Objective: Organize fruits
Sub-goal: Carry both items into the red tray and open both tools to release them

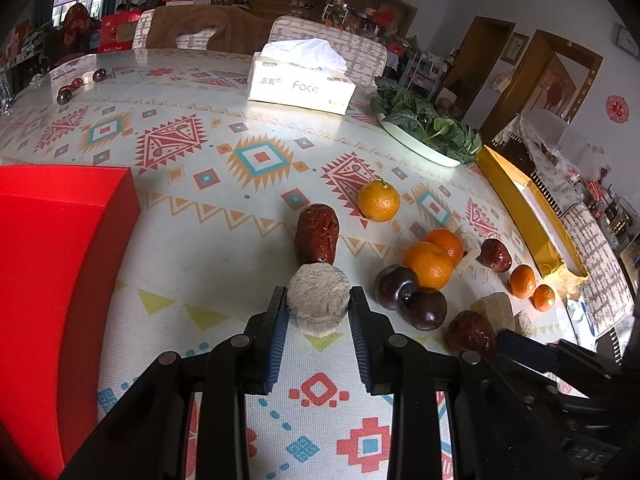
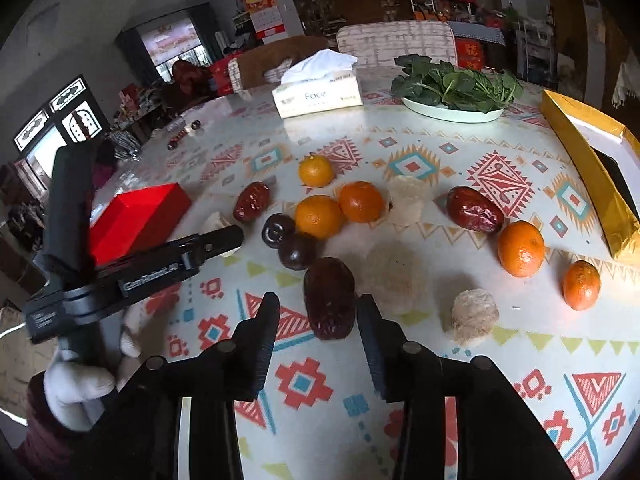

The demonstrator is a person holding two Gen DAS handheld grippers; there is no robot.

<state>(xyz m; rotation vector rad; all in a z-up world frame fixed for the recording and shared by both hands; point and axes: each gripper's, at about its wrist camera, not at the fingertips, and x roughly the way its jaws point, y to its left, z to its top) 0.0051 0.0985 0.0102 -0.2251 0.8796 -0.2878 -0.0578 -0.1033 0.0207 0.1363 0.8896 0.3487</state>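
Observation:
In the left wrist view my left gripper (image 1: 318,300) has its jaws against both sides of a pale round cake-like piece (image 1: 318,300) on the table. A red date (image 1: 317,233) lies just beyond it. Oranges (image 1: 430,264) and dark plums (image 1: 424,308) lie to the right. In the right wrist view my right gripper (image 2: 318,312) is open around a red date (image 2: 330,298), with gaps on both sides. Oranges (image 2: 320,216), plums (image 2: 296,256), another date (image 2: 474,209) and pale pieces (image 2: 474,316) lie around. The left gripper (image 2: 216,242) shows at left.
A red box (image 1: 52,280) stands at the left, also seen in the right wrist view (image 2: 136,220). A gold box (image 2: 592,176) lies at the right edge. A tissue box (image 2: 318,96) and a plate of greens (image 2: 452,112) stand at the back.

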